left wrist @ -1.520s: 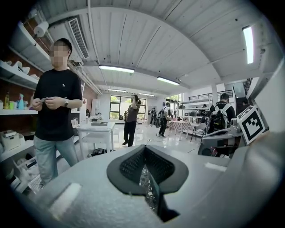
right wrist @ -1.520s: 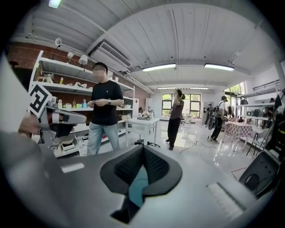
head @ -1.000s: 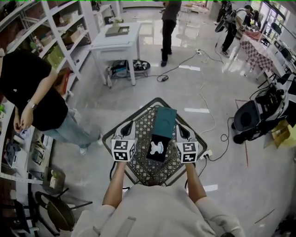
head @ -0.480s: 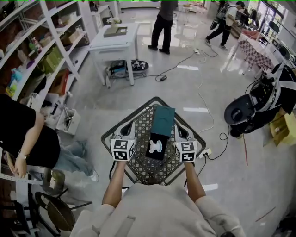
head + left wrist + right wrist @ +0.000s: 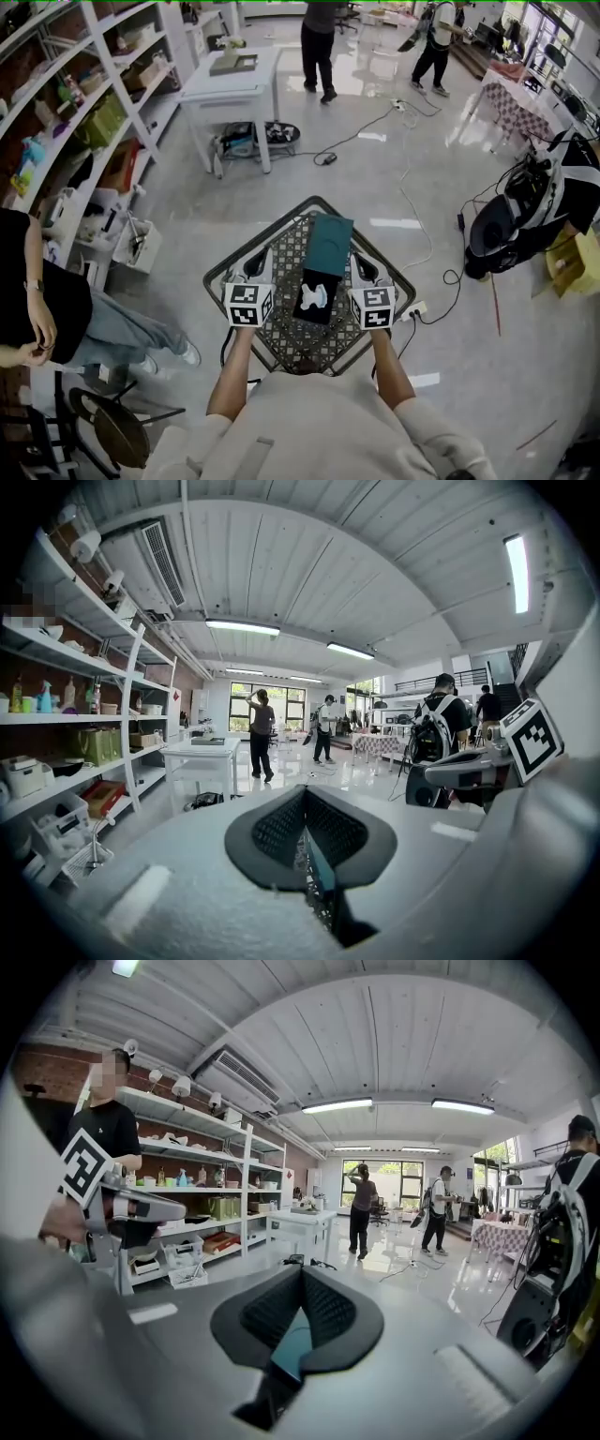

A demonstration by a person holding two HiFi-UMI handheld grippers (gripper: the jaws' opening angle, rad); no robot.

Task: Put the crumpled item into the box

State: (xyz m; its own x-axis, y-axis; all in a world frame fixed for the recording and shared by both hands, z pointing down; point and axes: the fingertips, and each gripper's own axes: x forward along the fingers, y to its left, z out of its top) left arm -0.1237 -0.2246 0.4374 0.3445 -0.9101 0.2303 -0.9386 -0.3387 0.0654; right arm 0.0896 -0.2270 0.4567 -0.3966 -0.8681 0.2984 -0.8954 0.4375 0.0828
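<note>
- L claw (image 5: 255, 262) & R claw (image 5: 364, 262): both pinched closed, empty.
- Wad (image 5: 314, 296) sits in box (image 5: 325, 277), between my claws (job looks done).
- Risk: if I pull back carelessly, either claw could clip the box and knock it off the table (image 5: 281, 349).

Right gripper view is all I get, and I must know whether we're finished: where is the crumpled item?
Observer: The head view shows the white crumpled item lying inside the open box.
Operator: Where's the lid?
Observer: The teal lid is flipped open, on the far side from the person.
Operator: And the left gripper?
Observer: The left gripper sits beside the box, shut with nothing in it.
</note>
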